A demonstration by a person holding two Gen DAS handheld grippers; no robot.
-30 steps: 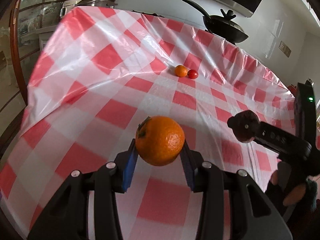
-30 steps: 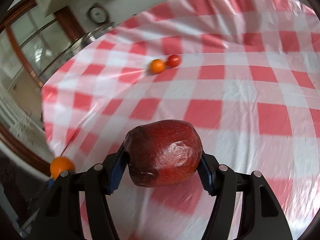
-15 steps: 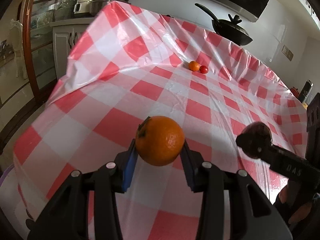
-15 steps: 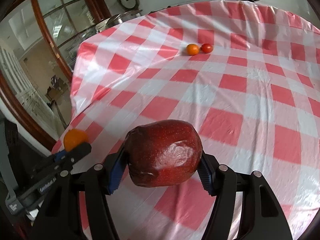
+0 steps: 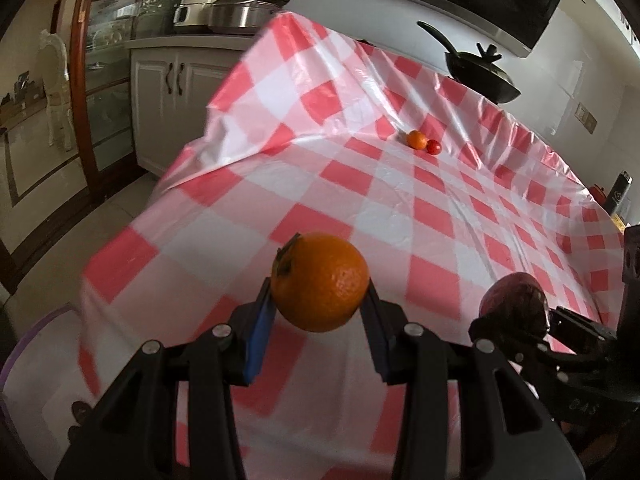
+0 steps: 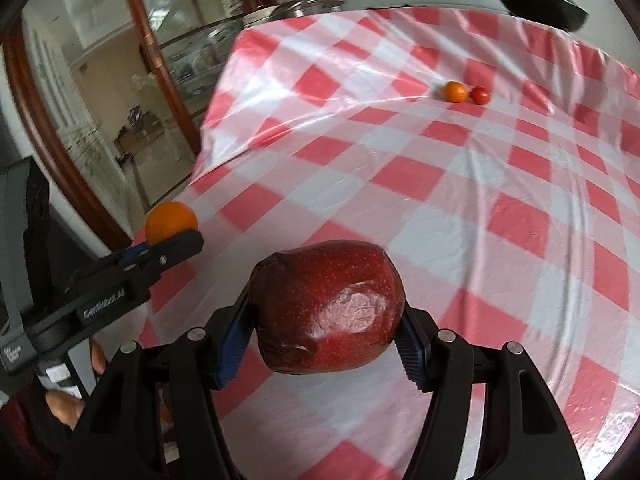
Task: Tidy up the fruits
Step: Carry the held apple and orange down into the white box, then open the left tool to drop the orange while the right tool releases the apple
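My left gripper point(image 5: 318, 308) is shut on an orange point(image 5: 320, 282) and holds it above the near edge of the red-and-white checked table point(image 5: 400, 208). My right gripper point(image 6: 328, 320) is shut on a dark red apple point(image 6: 326, 306), also held above the table's near part. Each gripper shows in the other's view: the apple at the right of the left wrist view point(image 5: 514, 300), the orange at the left of the right wrist view point(image 6: 170, 220). A small orange point(image 5: 416, 139) and a small red tomato point(image 5: 433, 146) lie touching, far back on the cloth, also in the right wrist view point(image 6: 456, 91) point(image 6: 479, 95).
A black pan with a lid point(image 5: 480, 74) stands beyond the table's far edge. A white cabinet point(image 5: 176, 92) with steel pots point(image 5: 232, 16) and a glass-doored wooden frame point(image 5: 80, 80) stand at the left. A purple-rimmed container point(image 5: 24, 344) sits low at the left.
Both grippers have pulled back towards the near left edge of the table with their fruit still held. The far orange and tomato look smaller and have not moved.
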